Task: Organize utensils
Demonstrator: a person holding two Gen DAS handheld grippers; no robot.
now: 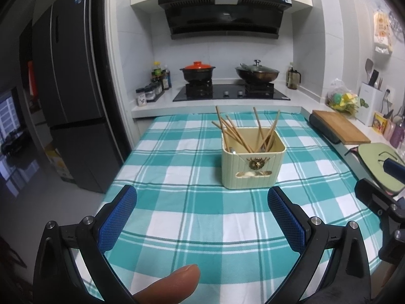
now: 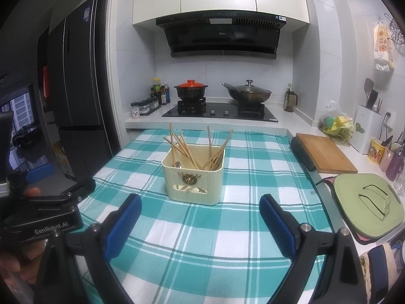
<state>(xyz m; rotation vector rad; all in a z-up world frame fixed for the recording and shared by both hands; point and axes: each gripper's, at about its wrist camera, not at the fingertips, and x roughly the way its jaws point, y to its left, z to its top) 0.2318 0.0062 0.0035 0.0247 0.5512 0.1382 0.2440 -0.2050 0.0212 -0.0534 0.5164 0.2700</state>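
A cream utensil holder (image 1: 253, 164) stands on the teal checked tablecloth (image 1: 192, 202); it also shows in the right wrist view (image 2: 193, 179). Several wooden chopsticks (image 1: 235, 133) and a metal spoon (image 2: 178, 164) stand inside it. My left gripper (image 1: 202, 202) is open and empty, a little in front of the holder. My right gripper (image 2: 200, 207) is open and empty, just in front of the holder. The left gripper's body (image 2: 43, 215) shows at the left of the right wrist view.
A wooden cutting board (image 2: 326, 155) and a green lidded pan (image 2: 367, 202) lie on the counter at the right. A hob with an orange-lidded pot (image 1: 197, 71) and a wok (image 1: 257, 73) stands behind the table. A dark fridge (image 1: 71, 96) stands at the left.
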